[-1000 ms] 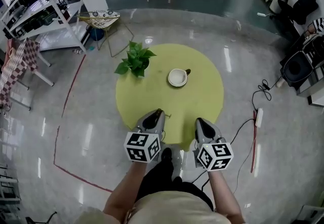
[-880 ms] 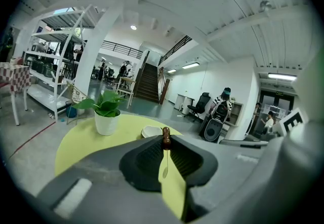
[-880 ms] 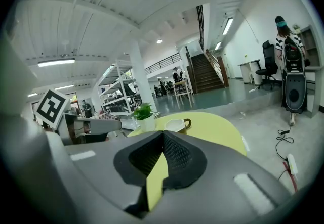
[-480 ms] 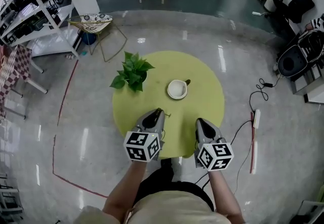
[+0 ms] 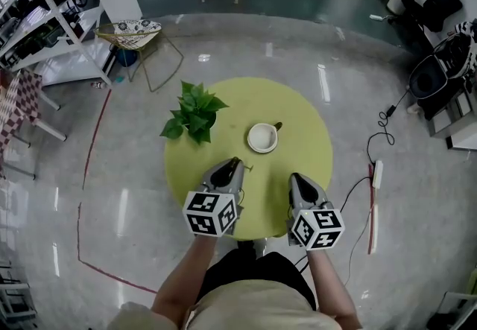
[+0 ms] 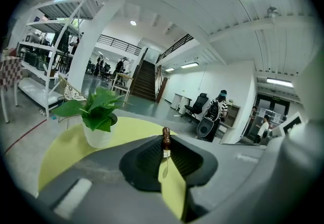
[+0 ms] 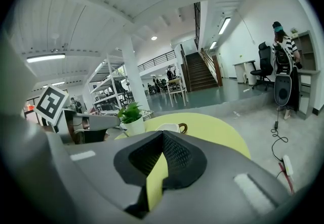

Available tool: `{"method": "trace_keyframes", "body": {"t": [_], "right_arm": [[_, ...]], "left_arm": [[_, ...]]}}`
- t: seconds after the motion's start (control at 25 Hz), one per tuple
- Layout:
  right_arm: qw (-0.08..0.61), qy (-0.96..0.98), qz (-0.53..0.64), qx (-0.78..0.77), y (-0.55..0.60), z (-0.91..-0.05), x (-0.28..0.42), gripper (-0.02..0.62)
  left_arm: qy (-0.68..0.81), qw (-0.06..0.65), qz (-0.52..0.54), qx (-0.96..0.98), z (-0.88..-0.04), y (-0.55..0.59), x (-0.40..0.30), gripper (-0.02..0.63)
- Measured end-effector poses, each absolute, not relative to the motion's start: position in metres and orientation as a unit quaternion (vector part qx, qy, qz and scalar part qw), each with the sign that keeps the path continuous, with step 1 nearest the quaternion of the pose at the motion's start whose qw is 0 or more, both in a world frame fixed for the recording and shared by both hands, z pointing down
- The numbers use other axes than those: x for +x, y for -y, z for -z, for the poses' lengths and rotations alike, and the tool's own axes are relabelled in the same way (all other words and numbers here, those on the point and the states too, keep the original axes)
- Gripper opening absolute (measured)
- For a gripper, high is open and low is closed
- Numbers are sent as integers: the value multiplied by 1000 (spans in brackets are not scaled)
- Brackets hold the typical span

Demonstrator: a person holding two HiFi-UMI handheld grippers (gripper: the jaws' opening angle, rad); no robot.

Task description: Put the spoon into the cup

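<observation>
The left gripper (image 5: 232, 166) pinches the spoon (image 6: 165, 142) between its fingertips, the brown handle end poking up above them. The right gripper's (image 5: 297, 179) jaws are pressed together on nothing. The cup (image 5: 262, 137) stands on the yellow table (image 5: 302, 109), ahead of both grippers and apart from them.

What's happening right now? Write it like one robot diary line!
left tool: grips spoon | right tool: shut, empty | cup: on yellow table, spoon not in it

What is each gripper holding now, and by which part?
The left gripper pinches the spoon just below its brown handle end; the right gripper holds nothing.
</observation>
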State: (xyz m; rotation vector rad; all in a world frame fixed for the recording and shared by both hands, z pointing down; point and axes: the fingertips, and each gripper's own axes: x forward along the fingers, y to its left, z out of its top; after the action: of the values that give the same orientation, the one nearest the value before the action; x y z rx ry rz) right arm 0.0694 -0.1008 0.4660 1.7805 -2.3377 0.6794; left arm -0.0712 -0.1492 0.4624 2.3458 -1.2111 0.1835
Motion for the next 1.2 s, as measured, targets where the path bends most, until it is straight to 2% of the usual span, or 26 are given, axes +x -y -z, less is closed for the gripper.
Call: {"method": "trace_keyframes", "body": {"t": [1.2], "right_arm": [[54,791,-240,561,167,-473,100,0]], "left_arm": [[469,242,-59,848,-451,221,-33,43]]}}
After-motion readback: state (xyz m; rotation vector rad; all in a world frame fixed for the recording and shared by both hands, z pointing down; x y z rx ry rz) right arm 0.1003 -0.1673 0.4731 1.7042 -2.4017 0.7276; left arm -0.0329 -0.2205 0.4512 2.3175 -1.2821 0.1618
